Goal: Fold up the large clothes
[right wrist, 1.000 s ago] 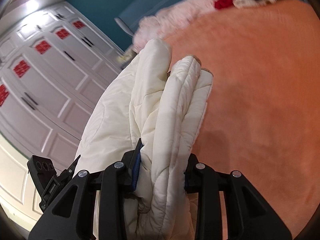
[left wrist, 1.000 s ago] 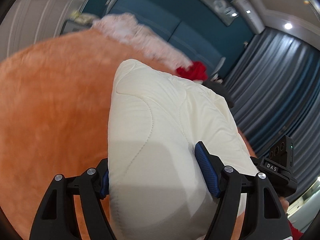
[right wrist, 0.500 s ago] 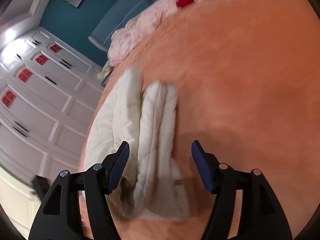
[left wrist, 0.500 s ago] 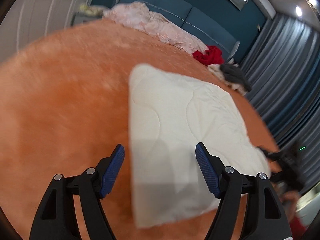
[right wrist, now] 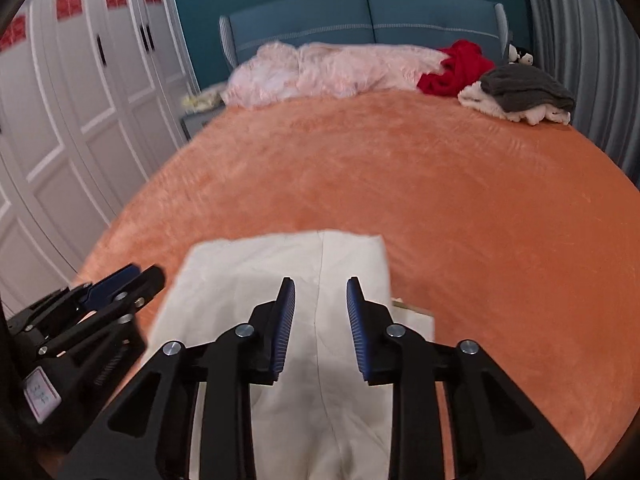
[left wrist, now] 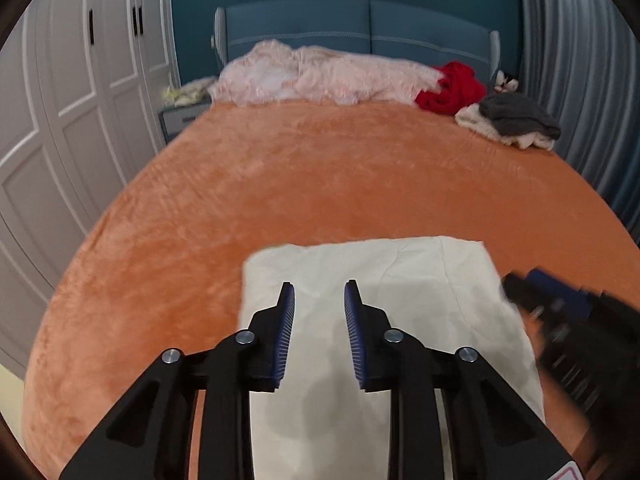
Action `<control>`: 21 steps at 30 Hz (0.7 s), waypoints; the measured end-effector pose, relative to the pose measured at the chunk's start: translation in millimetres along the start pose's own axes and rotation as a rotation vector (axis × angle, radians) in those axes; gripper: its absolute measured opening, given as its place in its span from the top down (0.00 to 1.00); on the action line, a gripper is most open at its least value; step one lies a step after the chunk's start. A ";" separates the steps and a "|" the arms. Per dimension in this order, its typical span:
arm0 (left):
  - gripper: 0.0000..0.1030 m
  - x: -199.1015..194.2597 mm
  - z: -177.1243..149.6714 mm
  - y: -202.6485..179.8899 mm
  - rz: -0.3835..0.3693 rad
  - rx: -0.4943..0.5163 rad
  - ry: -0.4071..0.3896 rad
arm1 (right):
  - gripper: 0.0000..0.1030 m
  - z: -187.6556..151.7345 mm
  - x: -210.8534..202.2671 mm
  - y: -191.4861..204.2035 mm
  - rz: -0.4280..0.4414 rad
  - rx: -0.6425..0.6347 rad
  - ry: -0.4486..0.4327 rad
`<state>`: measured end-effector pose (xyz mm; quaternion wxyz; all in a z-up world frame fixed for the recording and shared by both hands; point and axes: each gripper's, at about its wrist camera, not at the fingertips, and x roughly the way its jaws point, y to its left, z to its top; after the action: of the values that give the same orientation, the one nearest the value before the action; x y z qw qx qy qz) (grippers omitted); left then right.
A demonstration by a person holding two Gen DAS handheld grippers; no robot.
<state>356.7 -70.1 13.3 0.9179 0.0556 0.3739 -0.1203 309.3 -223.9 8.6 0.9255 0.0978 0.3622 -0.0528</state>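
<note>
A folded cream garment [left wrist: 384, 320] lies flat on the orange blanket [left wrist: 320, 184] at the near end of the bed, a neat padded rectangle with a seam running down it. Both grippers hover over it, side by side.

The left gripper [left wrist: 319, 300] has its blue pads apart with a gap between them — nothing is pinched there, only the cream fabric showing below. Its fingers [left wrist: 286, 320] sit above the left half of the garment. In the right wrist view this same gripper [right wrist: 116, 284] appears at the lower left, beside the garment's left edge.

The right gripper [right wrist: 320, 300] is likewise parted, its pads clear of the cloth, over the garment [right wrist: 280, 280] near its right half. In the left wrist view it [left wrist: 560, 304] shows blurred at the right, just off the garment's right edge.

At the far end of the bed, against the blue headboard [left wrist: 360, 28], a pink quilt [left wrist: 320, 76] lies bunched up. To its right sits a red garment [left wrist: 452, 88], and beside that a grey garment [left wrist: 516, 116] resting on a white one [left wrist: 480, 124]. White wardrobe doors [left wrist: 80, 100] line the left wall — grey curtains [left wrist: 580, 80] hang at the right.
</note>
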 end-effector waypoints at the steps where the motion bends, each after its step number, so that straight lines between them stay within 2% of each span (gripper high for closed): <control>1: 0.78 13.8 -2.3 -3.6 0.010 -0.001 0.018 | 0.75 -7.6 14.6 -2.8 -0.022 0.005 0.018; 4: 0.78 49.5 -16.9 -10.8 0.035 0.001 0.074 | 0.77 -24.1 54.7 -13.3 -0.052 0.051 0.087; 5: 0.78 60.1 -23.0 -11.6 0.042 0.003 0.082 | 0.77 -31.6 63.2 -16.9 -0.071 0.047 0.082; 11: 0.78 83.8 -42.1 -25.5 0.102 0.041 0.012 | 0.77 -55.7 80.8 -17.5 -0.114 0.002 0.006; 21: 0.78 104.0 -46.7 -26.5 0.126 0.028 -0.008 | 0.77 -64.1 94.0 -21.5 -0.109 0.012 -0.025</control>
<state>390.3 -105.3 -93.2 0.9242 0.0917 0.3644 -0.0676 332.2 -233.4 -104.4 0.9251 0.0826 0.3550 -0.1065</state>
